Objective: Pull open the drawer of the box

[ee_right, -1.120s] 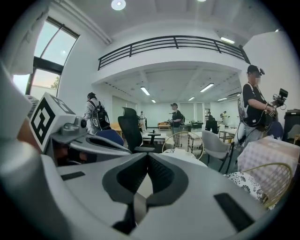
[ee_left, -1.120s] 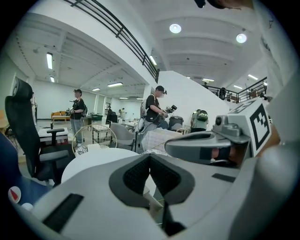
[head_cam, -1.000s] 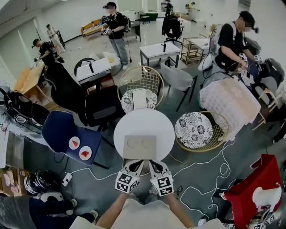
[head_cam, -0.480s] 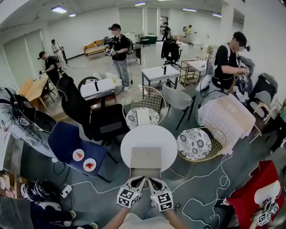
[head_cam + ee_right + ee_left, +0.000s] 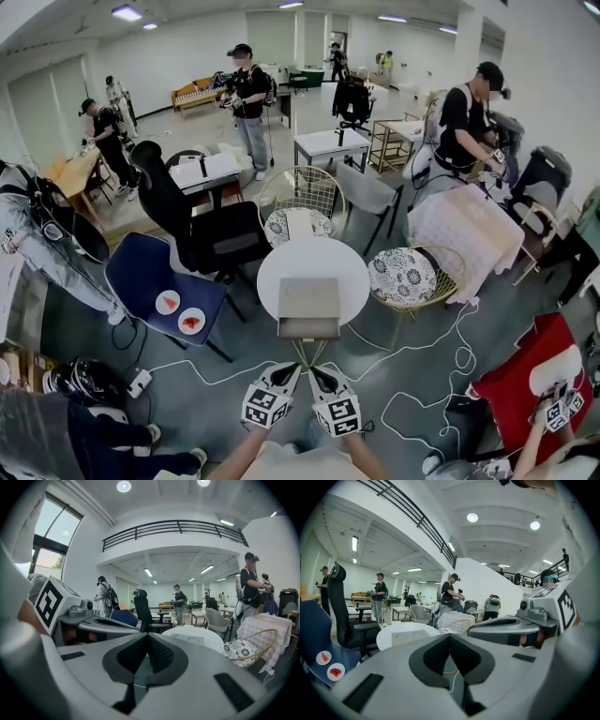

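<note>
Box [image 5: 308, 300] on the round white table [image 5: 272, 272], seen from the head view, lies straight ahead of both grippers and well apart from them. Its darker near band looks like the drawer [image 5: 307, 328] front facing the person. Left gripper [image 5: 292, 369] and right gripper [image 5: 315, 372] hang side by side, about equally near.

Left gripper view: jaws pressed together on nothing, box ahead-left.

Right gripper view: jaws likewise closed and empty, box ahead-right; drawer contents can't be seen
</note>
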`<state>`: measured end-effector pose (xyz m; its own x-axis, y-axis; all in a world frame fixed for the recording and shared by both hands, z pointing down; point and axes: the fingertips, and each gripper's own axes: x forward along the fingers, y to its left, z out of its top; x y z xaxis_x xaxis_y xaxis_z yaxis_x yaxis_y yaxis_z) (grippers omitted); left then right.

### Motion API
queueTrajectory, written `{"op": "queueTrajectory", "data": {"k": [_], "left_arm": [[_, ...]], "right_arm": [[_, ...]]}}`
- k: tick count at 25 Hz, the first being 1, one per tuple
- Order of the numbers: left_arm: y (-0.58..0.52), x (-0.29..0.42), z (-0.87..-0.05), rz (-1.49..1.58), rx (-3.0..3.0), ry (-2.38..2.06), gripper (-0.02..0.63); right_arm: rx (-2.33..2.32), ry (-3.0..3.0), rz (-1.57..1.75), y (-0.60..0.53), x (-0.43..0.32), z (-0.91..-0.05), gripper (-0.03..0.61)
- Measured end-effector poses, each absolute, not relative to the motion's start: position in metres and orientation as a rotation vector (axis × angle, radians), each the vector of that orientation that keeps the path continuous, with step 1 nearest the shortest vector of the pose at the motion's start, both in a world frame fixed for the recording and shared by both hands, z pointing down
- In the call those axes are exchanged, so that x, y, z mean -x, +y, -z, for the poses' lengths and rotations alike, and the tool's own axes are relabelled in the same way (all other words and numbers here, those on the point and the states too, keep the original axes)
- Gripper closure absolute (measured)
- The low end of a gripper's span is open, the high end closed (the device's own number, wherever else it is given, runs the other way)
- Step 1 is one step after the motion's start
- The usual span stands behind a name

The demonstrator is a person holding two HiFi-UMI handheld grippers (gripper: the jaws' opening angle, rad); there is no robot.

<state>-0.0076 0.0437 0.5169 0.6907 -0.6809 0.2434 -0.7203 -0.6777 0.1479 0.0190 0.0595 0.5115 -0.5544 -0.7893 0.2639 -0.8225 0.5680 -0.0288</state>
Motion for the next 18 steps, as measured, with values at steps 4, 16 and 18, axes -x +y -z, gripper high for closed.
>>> {"op": "queueTrajectory", "data": {"k": [4, 16, 18], "left_arm": [[0.076, 0.011, -0.520, -0.234, -2.659, -1.131, 0.603], [0.125, 0.001, -0.521, -0.236, -2.673, -1.099, 0.602], [0.127, 0.003, -0.520, -0.238, -2.676, -1.100, 0.602]], "right_arm": [[-1.349, -2.569, -0.210, 0.093, -0.019, -0.514, 0.561], [-1.381, -2.558, -0.194, 0.139, -0.023, -0.509, 0.563], [-1.385, -2.562, -0.193, 0.141, -0.022, -0.508, 0.562]]}}
